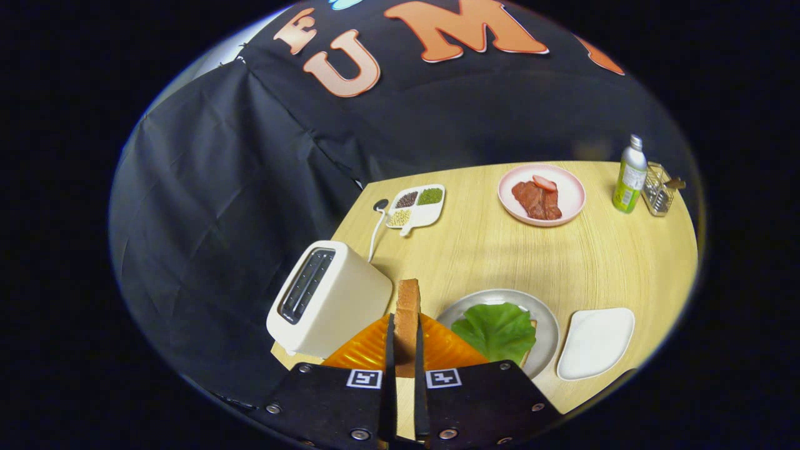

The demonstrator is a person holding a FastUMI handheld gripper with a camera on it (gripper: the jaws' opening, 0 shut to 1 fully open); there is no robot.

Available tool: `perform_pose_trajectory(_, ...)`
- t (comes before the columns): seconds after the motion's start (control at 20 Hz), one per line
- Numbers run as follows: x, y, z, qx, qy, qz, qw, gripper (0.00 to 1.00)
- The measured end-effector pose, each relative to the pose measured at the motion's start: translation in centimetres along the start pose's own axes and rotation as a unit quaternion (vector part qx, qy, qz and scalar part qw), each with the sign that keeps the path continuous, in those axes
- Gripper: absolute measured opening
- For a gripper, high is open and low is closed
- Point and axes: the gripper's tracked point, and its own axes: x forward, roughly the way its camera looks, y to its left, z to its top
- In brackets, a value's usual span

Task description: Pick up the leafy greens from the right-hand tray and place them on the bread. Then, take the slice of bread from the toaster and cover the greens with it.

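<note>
The hand-held gripper [406, 369] has both fingers pressed on a slice of bread [407, 319], held upright on edge above an orange tray [369, 350] near the worktop's [500, 250] near edge. Just left stands the toaster [328, 300]. To the right, leafy greens [497, 330] lie on bread on a grey plate [550, 325].

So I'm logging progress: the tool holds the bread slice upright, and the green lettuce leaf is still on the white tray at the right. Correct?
Not quite. The tool does hold the tan bread slice upright between its fingers, but the green lettuce leaf already lies on the bread on the round grey plate, left of the white tray, as the gripper view shows.
</note>
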Motion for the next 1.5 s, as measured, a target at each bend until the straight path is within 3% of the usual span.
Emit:
perform_pose_trajectory(0.55, 2.2, -6.9, -4.1, 0.017, 0.006, 0.017, 1.000, 0.11)
perform_pose_trajectory(0.7, 2.5, -8.9, -4.5, 0.010, -0.001, 0.001, 1.000, 0.12)
perform_pose_trajectory(1.15, -0.5, -11.6, -2.2, -0.049, -0.084, -0.055, 0.994, 0.44)
perform_pose_trajectory(1.35, -4.8, -11.4, 0.7, -0.090, -0.171, -0.082, 0.978, 0.59)
perform_pose_trajectory(1.5, -8.7, -11.0, 3.0, -0.120, -0.242, -0.108, 0.957, 0.68)
